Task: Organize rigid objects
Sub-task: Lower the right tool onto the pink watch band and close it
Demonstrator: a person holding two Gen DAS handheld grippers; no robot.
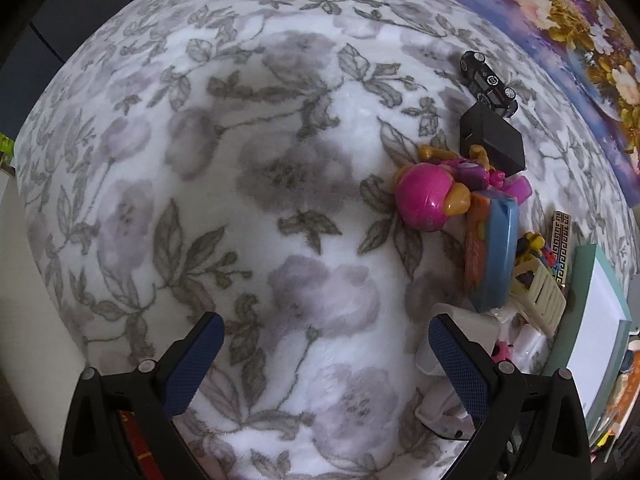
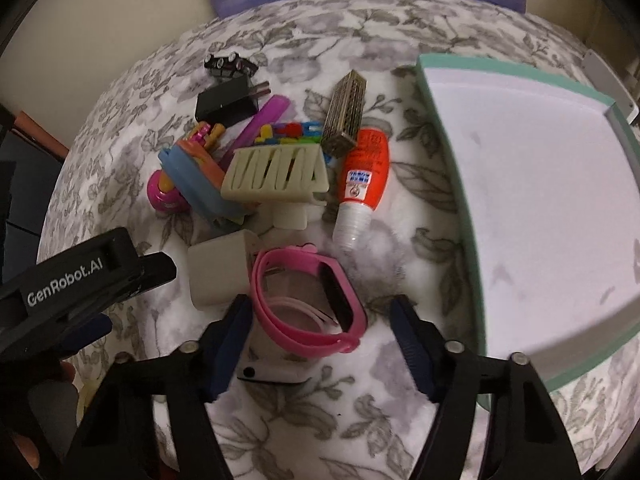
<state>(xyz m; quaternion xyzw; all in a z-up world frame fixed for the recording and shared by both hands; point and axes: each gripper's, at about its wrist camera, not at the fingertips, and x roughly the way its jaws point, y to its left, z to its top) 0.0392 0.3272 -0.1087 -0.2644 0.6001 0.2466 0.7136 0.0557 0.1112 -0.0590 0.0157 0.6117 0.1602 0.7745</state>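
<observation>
Between the right gripper's (image 2: 320, 332) open jaws: one pink watch (image 2: 312, 304).

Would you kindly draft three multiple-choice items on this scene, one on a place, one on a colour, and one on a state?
1. Where does the pink watch band lie relative to the right gripper?
A. Inside the box
B. Just ahead of the open fingers, on the blanket
C. Under the toy car

2. What colour is the body of the glue bottle?
A. Orange-red
B. Green
C. Black

3. What is the state of the teal-rimmed box?
A. Closed with a lid
B. Open with the toys in it
C. Open, with nothing visible inside

Answers:
1 B, as the band rests on the floral blanket right before the fingertips.
2 A, as the bottle is orange-red with a white ribbed cap.
3 C, as only its bare white floor shows, while the toy car and the other items sit outside on the blanket.
</observation>
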